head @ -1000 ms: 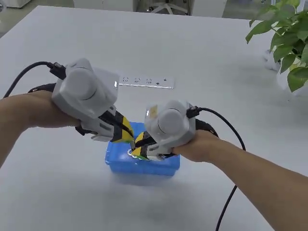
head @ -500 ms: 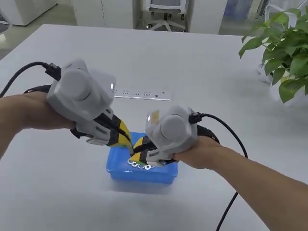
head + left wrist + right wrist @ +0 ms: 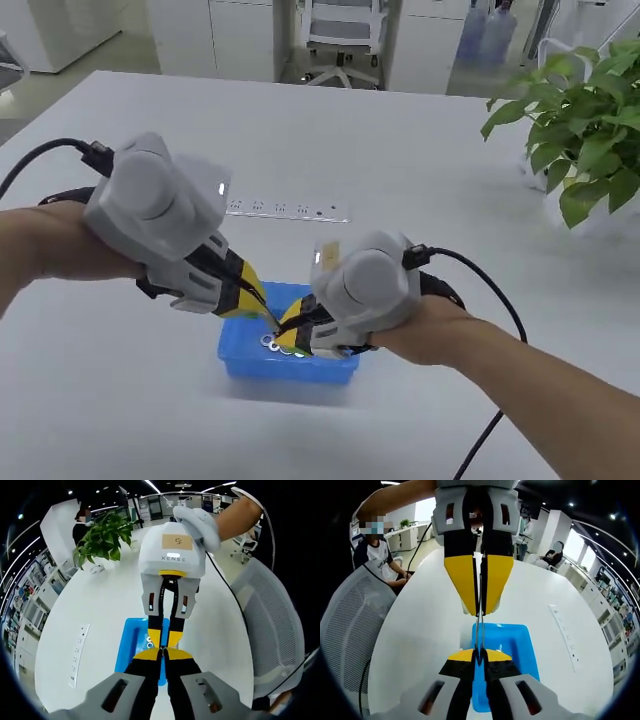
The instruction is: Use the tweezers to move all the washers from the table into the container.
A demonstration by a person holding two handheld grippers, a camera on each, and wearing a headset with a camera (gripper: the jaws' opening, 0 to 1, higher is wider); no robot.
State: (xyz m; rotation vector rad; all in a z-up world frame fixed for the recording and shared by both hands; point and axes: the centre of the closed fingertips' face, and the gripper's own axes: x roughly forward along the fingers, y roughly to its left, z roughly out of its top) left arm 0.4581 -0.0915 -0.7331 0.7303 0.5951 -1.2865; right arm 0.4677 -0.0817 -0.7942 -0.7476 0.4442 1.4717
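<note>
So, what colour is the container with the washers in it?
Blue; the container shows best in the head view.

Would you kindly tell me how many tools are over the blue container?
2. The left tool reaches over the blue container from its left, the right tool from its right, both pinching the tweezers.

The left hand (image 3: 70, 250) and the right hand (image 3: 428, 330) each hold one claw, forearms coming in from both sides. The left claw (image 3: 258, 298) points down and to the right, and the right claw (image 3: 290, 332) points down and to the left, so the tips almost meet. Both stand with jaws closed, one on each end of the tweezers (image 3: 479, 622).
</note>
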